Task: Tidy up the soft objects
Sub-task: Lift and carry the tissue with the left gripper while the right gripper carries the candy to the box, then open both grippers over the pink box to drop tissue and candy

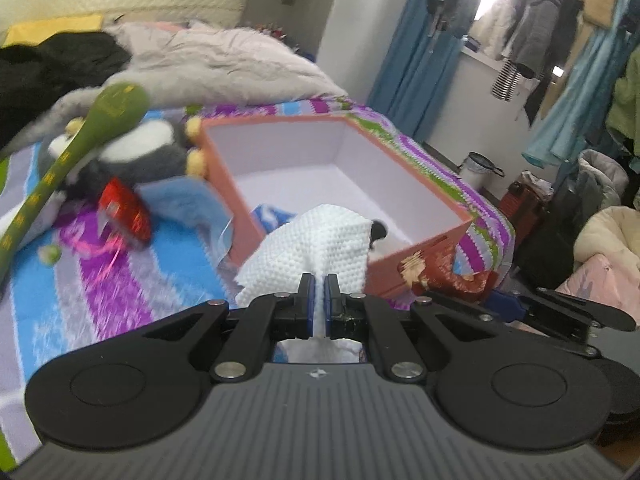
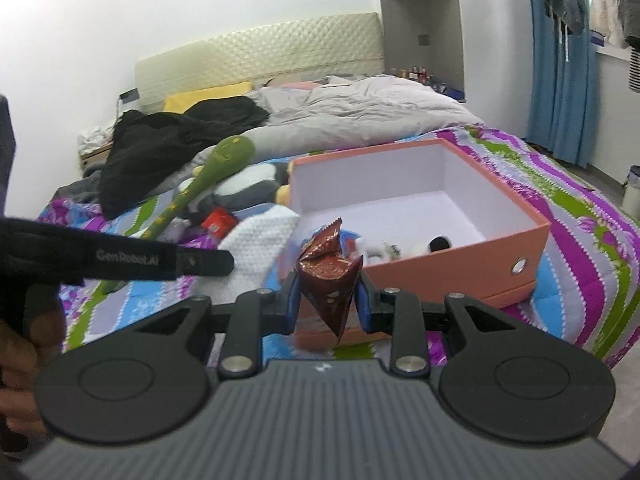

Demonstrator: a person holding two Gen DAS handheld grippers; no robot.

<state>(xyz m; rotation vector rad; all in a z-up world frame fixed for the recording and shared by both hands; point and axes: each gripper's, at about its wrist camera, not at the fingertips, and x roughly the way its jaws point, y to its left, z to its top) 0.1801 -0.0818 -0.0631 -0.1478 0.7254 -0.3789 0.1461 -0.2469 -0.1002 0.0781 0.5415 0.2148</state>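
Now both claws carry loads toward the open box on the bed.
Left claw (image 1: 319, 285) is clamped on a white waffle cloth (image 1: 316, 236); right claw (image 2: 327, 294) pinches a crumpled dark-red foil packet (image 2: 330, 276). The orange box (image 1: 224, 168) lies ahead and below each claw, its near wall just beyond both loads; neither claw looks clearly nearer. Small plush items already lie inside.

White waffle-textured cloth (image 1: 320, 240) hangs pinched; crumpled dark-red foil wrapper (image 2: 329, 276) sits clamped, both before the orange box (image 2: 460, 264)
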